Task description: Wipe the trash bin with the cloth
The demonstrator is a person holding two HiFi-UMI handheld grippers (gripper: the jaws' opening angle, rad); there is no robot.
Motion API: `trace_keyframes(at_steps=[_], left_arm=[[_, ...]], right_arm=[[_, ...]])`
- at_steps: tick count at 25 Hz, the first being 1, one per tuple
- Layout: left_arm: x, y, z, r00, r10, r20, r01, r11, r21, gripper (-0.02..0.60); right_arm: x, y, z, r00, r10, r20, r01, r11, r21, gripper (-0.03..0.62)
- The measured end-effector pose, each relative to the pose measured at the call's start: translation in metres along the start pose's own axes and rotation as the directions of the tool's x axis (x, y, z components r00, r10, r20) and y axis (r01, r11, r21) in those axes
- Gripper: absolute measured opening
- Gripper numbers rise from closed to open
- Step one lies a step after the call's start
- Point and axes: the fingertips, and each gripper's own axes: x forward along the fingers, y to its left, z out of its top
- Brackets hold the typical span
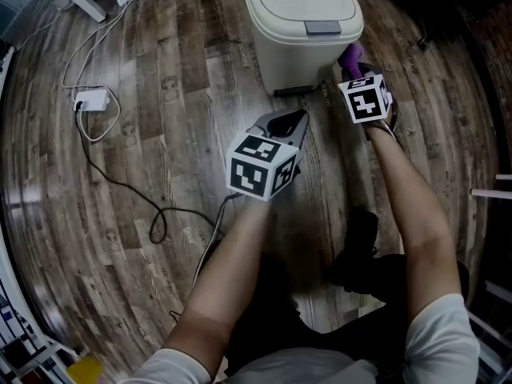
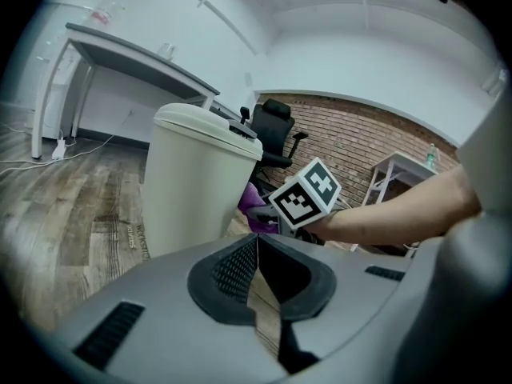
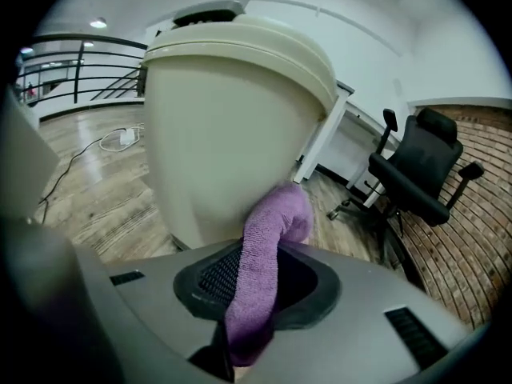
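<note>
One shut trash bin (image 1: 300,22); right hand-held gripper (image 3: 254,290) clamps cloth (image 3: 276,222) beside it.

Head view dim, colours muted. Planks of floor (image 1: 160,134) bend toward edges; right side sinks into shadow. Brightest patch is lid of bin (image 1: 300,6), no hard glare. Both gripper views: heavy fisheye, black corners, pale walls (image 2: 336,62) evenly lit. Right gripper view: ceiling lamp (image 3: 98,23) glows upper left; close to lens, cloth (image 3: 260,278) soft.
</note>
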Motion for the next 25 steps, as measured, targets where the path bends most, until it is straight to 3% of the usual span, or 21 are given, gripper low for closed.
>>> trace_keyframes(at_steps=[4,11,25], left_arm=[[-0.005,0.006,-0.003,1.0,0.019,-0.01,-0.019,1.0,-0.018,0.005],[-0.015,0.023,-0.006,0.997,0.07,-0.012,-0.071,0.996,-0.056,0.005],[-0.04,0.051,-0.01,0.985,0.169,-0.016,-0.17,0.983,-0.075,0.005]], right_arm=[[-0.005,0.033,0.002,0.999,0.025,0.021,-0.023,0.994,-0.109,0.089],[-0.017,0.074,0.014,0.995,0.033,0.092,-0.031,0.999,-0.027,0.089],[-0.009,0.148,0.037,0.982,0.132,0.132,-0.128,0.991,-0.041,0.089]])
